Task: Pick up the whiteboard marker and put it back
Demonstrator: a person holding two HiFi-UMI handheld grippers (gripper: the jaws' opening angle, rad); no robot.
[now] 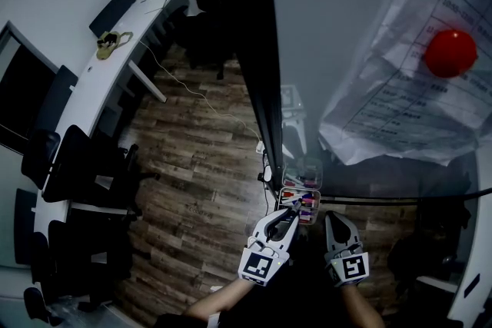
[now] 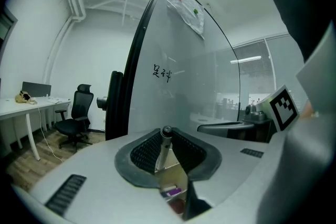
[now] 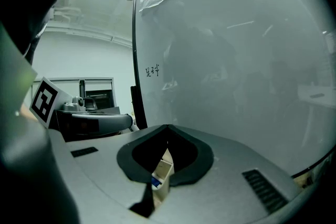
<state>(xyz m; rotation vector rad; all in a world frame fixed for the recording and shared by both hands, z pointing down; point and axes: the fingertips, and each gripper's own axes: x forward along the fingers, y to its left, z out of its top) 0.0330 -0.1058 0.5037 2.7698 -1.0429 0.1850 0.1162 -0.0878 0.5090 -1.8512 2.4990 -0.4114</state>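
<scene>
A whiteboard marker (image 2: 165, 145) with a grey cap stands between the ribbed pads of my left gripper (image 2: 167, 132), which is shut on it. In the head view this left gripper (image 1: 290, 213) hovers just over the small clear marker tray (image 1: 301, 182) at the foot of the whiteboard (image 1: 346, 50). Several coloured markers lie in the tray. The tray (image 2: 173, 189) also shows below the left jaws. My right gripper (image 1: 332, 217) is beside the left one, to its right, jaws together with nothing in them. The tray's pale wall (image 3: 161, 173) shows under the right gripper (image 3: 167, 128).
Printed sheets in plastic hang on the board under a red round magnet (image 1: 450, 52). A long white desk (image 1: 100, 81) with black chairs (image 1: 77, 165) runs along the left. A white cable (image 1: 200, 92) trails over the wooden floor.
</scene>
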